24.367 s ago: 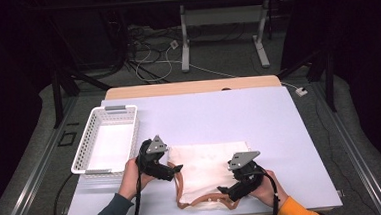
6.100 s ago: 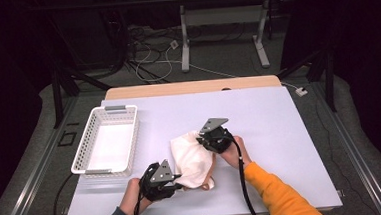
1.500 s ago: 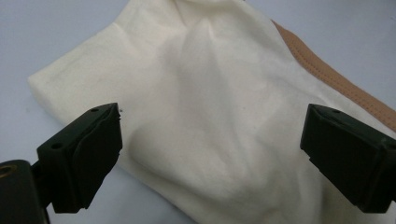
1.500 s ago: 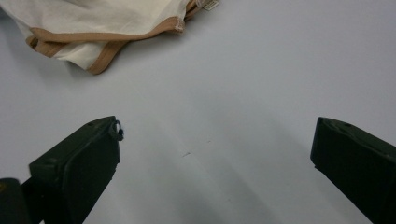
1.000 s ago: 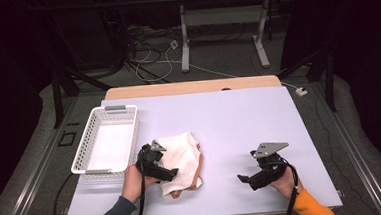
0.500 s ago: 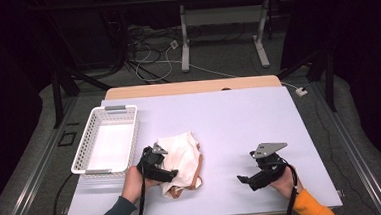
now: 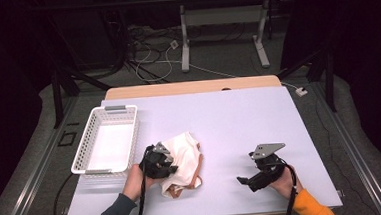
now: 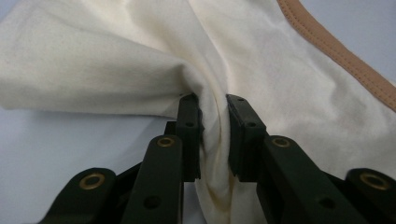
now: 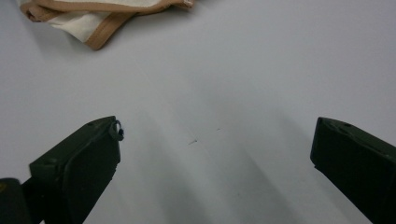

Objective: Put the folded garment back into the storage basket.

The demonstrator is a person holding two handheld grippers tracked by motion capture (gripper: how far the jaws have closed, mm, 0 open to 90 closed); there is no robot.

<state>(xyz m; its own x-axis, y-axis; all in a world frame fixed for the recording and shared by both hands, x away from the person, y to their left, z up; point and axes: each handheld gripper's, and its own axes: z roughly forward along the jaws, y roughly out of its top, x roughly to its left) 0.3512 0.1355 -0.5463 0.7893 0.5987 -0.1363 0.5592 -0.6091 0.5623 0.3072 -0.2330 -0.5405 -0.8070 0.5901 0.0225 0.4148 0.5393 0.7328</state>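
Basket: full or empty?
Empty. The high view shows the basket with a bare white floor; the cloth lies beside it.

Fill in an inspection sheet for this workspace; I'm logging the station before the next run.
Surface: pale table, bare at centre.
Job's things: cream cloth with tan trim, folded in a bundle; white basket empty, to its left.
Clutter: nothing seen.
Grippers: left gripper has just been closing, jaws pinching a fold of the cloth; right gripper open over bare table, apart from the cloth.
Cables: one trails from each gripper; loose cables on floor.
Surroundings: dark room, another table's legs behind.
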